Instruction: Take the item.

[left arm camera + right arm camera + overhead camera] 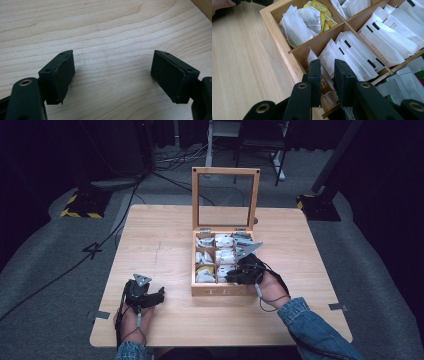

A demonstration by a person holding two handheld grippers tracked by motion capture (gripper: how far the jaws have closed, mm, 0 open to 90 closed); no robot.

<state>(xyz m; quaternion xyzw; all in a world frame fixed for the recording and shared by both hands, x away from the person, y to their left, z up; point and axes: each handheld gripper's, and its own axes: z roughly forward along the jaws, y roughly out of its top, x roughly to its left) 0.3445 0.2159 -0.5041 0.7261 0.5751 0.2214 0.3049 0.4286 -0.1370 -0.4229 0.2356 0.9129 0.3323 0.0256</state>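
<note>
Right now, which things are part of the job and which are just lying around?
Part of the job:
- right tongs, closing around a sachet
- white sachet standing in the near compartment
- wooden tea box with its lid up

Just lying about:
- left tongs, open over bare table
- yellow packets
- tape strips on the table

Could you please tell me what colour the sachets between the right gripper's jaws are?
White with a small black mark, the sachets show best in the right gripper view.

"TEA" is lettered on the front wall of the wooden box point(220, 291), at 6 o'clock of its compartments; print on the white sachets point(352, 53) is too small to read.
</note>
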